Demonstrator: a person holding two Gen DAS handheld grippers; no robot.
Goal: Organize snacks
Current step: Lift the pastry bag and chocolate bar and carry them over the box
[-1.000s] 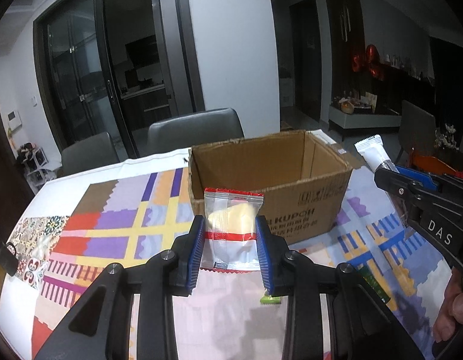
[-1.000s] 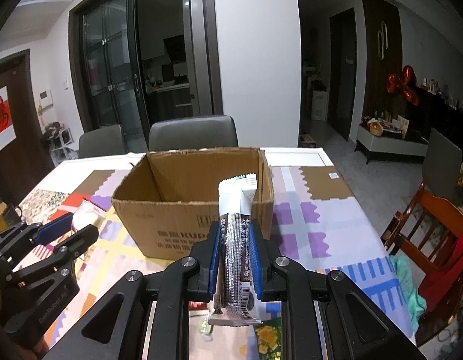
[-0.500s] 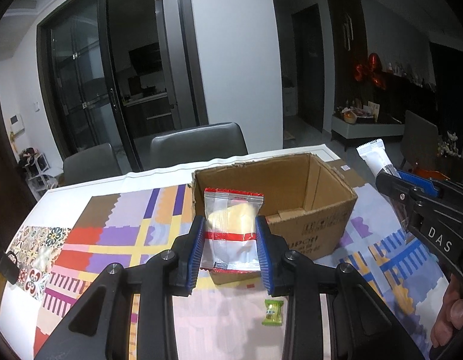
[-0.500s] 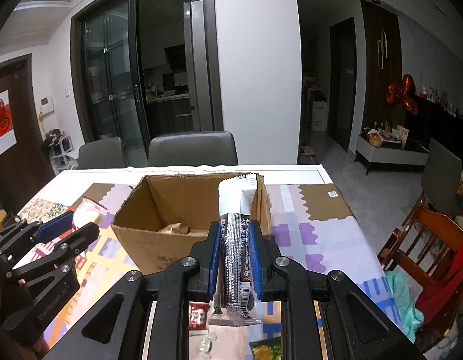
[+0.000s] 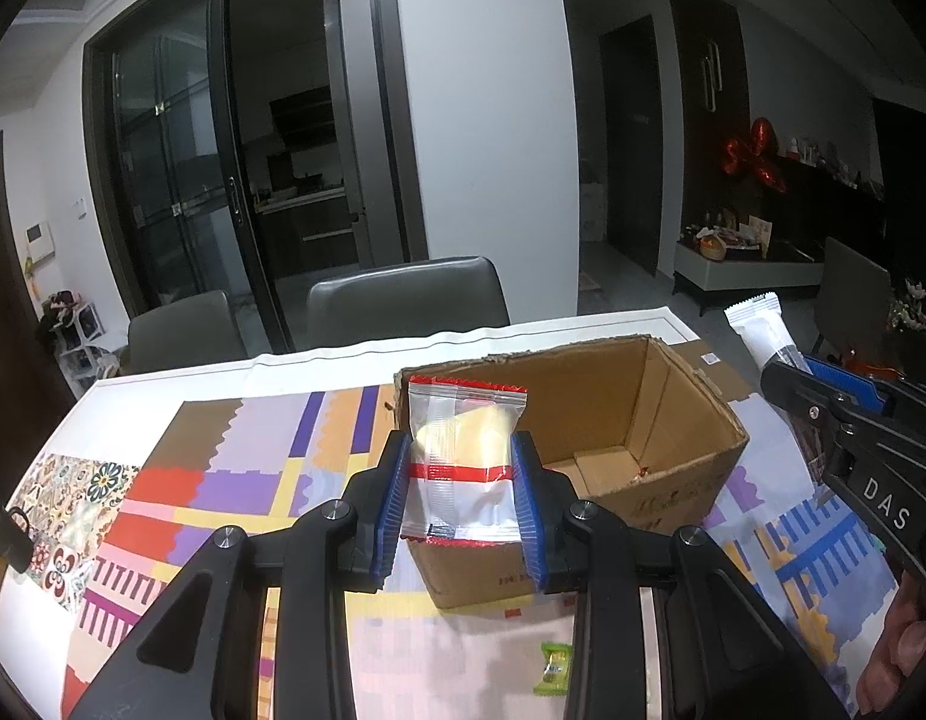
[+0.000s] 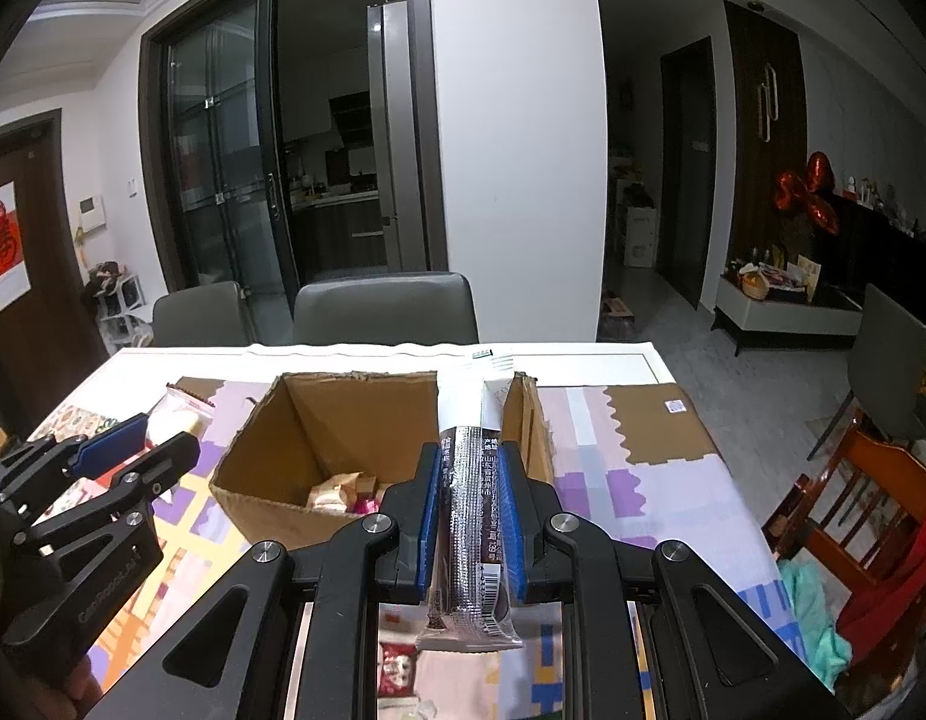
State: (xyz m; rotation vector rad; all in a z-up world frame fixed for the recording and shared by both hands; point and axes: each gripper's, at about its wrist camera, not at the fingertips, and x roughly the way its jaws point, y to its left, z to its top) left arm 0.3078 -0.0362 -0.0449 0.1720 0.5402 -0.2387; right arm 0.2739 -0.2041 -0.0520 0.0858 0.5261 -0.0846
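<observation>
My left gripper (image 5: 462, 468) is shut on a clear packet with red bands and a pale pastry (image 5: 463, 450), held upright above the near left corner of the open cardboard box (image 5: 691, 420). My right gripper (image 6: 470, 492) is shut on a long silver and white snack bar (image 6: 472, 480), standing upright over the near right edge of the cardboard box (image 6: 265, 456). A few wrapped snacks (image 6: 343, 489) lie on the box floor. Each gripper shows at the edge of the other's view, the right gripper (image 5: 823, 396) and the left gripper (image 6: 133, 450).
The box stands on a table covered with a colourful patterned cloth (image 5: 223, 480). A small green candy (image 5: 553, 666) and a red packet (image 6: 397, 669) lie on the cloth near me. Grey chairs (image 5: 403, 300) stand behind the table, a wooden chair (image 6: 871, 510) to the right.
Both grippers have risen and moved forward with their snacks, so I now look down into the box and see its floor. Neither grip has changed.
</observation>
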